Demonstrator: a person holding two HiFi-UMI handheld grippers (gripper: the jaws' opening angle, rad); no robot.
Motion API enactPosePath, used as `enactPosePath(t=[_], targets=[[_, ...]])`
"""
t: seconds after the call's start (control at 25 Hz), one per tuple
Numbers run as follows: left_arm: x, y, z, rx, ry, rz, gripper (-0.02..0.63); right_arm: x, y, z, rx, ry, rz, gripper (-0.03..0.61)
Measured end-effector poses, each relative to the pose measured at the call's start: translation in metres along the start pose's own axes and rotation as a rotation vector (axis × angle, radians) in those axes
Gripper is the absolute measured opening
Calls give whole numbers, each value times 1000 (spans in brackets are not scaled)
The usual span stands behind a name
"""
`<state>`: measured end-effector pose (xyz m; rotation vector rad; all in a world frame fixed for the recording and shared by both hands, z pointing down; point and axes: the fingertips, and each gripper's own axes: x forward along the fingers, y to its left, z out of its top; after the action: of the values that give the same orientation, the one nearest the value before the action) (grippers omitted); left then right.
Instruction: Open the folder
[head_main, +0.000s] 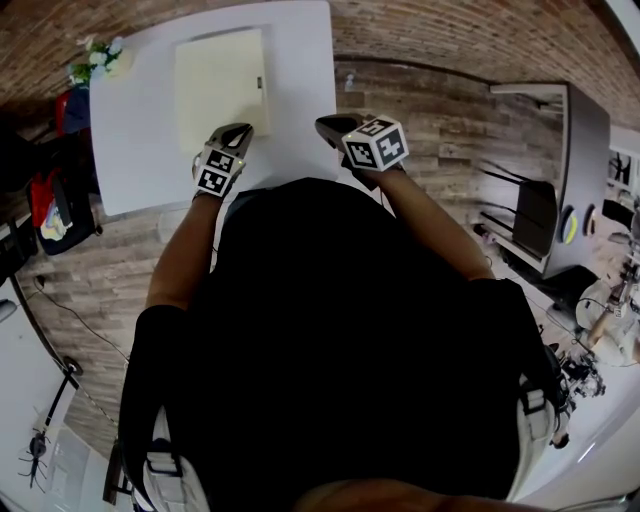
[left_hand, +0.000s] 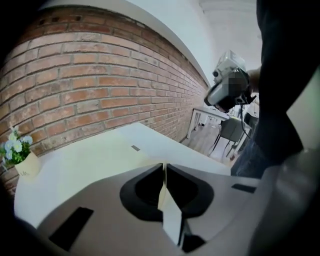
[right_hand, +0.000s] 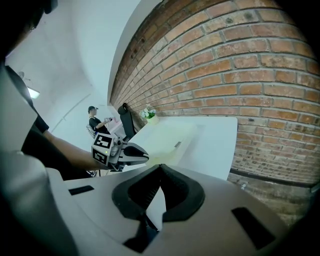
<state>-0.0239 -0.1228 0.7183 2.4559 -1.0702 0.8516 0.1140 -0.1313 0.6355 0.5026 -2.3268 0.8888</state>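
Observation:
A pale yellow folder (head_main: 220, 80) lies on the white table (head_main: 300, 60), with a small label at its right edge. My left gripper (head_main: 240, 130) is at the folder's near edge. In the left gripper view its jaws (left_hand: 164, 167) are shut, with a thin cream strip of the folder's cover pinched between them, and the folder (left_hand: 95, 157) stretches away beyond. The right gripper view shows the left gripper (right_hand: 146, 157) at the near corner of the folder (right_hand: 175, 137). My right gripper (head_main: 325, 124) hovers over the table to the folder's right, shut (right_hand: 160, 167) with nothing in it.
A small pot of flowers (head_main: 100, 55) stands at the table's far left corner. A brick wall (left_hand: 100, 85) runs behind the table. A grey cabinet (head_main: 560, 180) stands to the right. An office chair (right_hand: 125, 117) and a person (right_hand: 95, 122) are further off.

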Motion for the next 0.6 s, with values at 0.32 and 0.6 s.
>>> enactPosePath(t=[0.32,0.6], targets=[[-11,14,8,-218,-128,-8,21,7,-1,0,-11,13,15,25],[-20,18,20,-386,-222,-42,21,5,-5,4,-15,23,25,25]])
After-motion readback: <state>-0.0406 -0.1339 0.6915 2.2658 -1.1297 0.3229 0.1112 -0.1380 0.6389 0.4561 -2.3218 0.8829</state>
